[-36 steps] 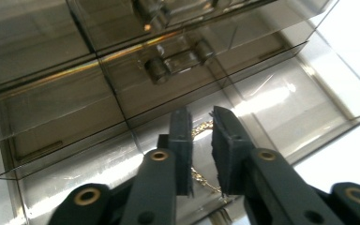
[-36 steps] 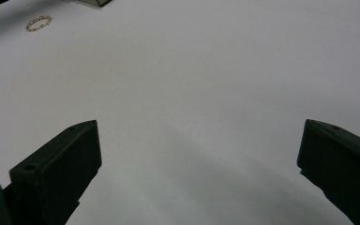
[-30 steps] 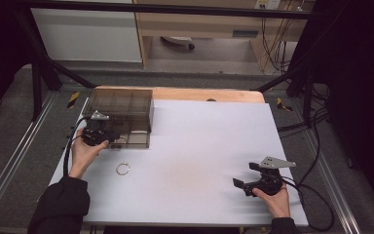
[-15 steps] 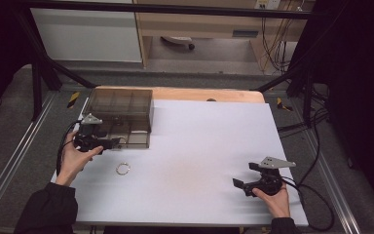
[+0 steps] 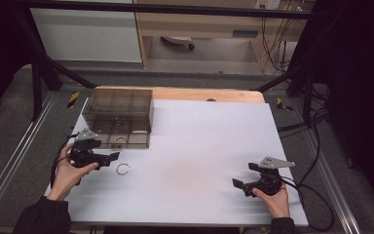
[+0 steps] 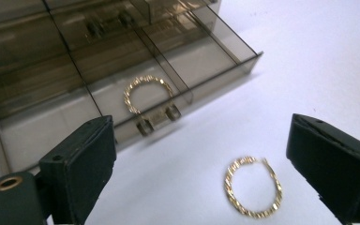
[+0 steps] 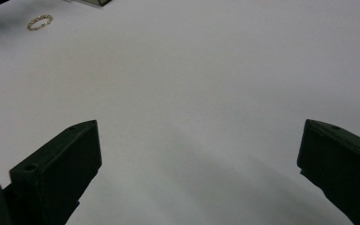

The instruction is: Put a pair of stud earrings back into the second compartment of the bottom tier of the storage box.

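Note:
A smoky clear organiser box (image 5: 121,105) stands at the table's far left with its drawer (image 5: 102,141) pulled out. One gold hoop earring (image 6: 148,95) lies in a front compartment of the drawer (image 6: 206,56). A second gold hoop earring (image 6: 253,193) lies on the white table just in front of it, also seen as a small ring (image 5: 122,169). My left gripper (image 5: 111,157) hovers left of that ring; its jaws have just been opening and stand wide (image 6: 201,140) with nothing pressed between them. My right gripper (image 5: 241,184) rests open near the front right edge (image 7: 199,140).
The white table sheet (image 5: 204,146) lies on a wooden top whose strip shows at the back (image 5: 199,93). Metal rails run along both sides. Cables trail off the right side (image 5: 316,195). The far earring shows small in the right gripper view (image 7: 40,22).
My left gripper has drawn back from the drawer toward the near left, and its jaws have spread apart. The right gripper has kept still.

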`<state>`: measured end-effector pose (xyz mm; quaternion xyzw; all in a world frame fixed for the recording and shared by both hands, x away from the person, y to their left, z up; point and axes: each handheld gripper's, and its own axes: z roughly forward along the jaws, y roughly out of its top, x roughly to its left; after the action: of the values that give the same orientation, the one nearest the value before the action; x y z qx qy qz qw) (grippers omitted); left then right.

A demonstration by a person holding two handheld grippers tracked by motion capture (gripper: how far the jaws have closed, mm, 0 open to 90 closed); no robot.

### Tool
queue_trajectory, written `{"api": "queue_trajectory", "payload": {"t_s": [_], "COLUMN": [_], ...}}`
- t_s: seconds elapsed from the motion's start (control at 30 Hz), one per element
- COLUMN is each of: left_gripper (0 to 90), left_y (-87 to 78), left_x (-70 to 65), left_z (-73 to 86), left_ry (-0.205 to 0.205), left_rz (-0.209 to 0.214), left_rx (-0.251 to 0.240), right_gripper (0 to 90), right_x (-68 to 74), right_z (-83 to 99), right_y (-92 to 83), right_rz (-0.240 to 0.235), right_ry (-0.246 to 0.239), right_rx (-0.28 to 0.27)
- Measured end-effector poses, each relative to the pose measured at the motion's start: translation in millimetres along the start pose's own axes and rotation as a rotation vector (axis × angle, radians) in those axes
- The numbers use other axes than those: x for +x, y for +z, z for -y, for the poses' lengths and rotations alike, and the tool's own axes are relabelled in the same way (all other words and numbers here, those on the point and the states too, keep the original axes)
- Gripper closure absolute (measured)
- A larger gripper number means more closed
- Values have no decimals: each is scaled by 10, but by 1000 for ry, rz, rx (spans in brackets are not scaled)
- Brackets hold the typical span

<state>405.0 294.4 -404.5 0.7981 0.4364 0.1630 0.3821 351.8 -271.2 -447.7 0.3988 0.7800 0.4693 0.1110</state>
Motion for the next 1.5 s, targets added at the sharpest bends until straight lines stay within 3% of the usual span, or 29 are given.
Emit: {"api": "queue_trajectory", "payload": {"t_s": [0.2, 0.47, 0.63, 0.83, 1.07, 1.5], "left_gripper": [76, 127, 183, 319, 510, 730], "left_y": [-50, 22, 86, 157, 257, 300], "left_x": [-48, -104, -163, -196, -243, -273], "left_z": [107, 207, 248, 259, 264, 268], "left_ry": [-6, -8, 10, 9, 21, 47], "left_rz": [20, 26, 17, -1, 17, -6], "left_rx": [-12, 13, 42, 53, 84, 102], "right_gripper": [7, 6, 7, 7, 7, 7], "right_x": [0, 0, 2, 5, 3, 3], "right_z": [1, 4, 5, 7, 7, 8], "right_y": [-1, 7, 8, 15, 15, 18], "right_rz": [1, 2, 2, 2, 3, 3], "right_ry": [-1, -5, -3, 0, -2, -5], "right_rx": [0, 4, 7, 10, 11, 9]}}
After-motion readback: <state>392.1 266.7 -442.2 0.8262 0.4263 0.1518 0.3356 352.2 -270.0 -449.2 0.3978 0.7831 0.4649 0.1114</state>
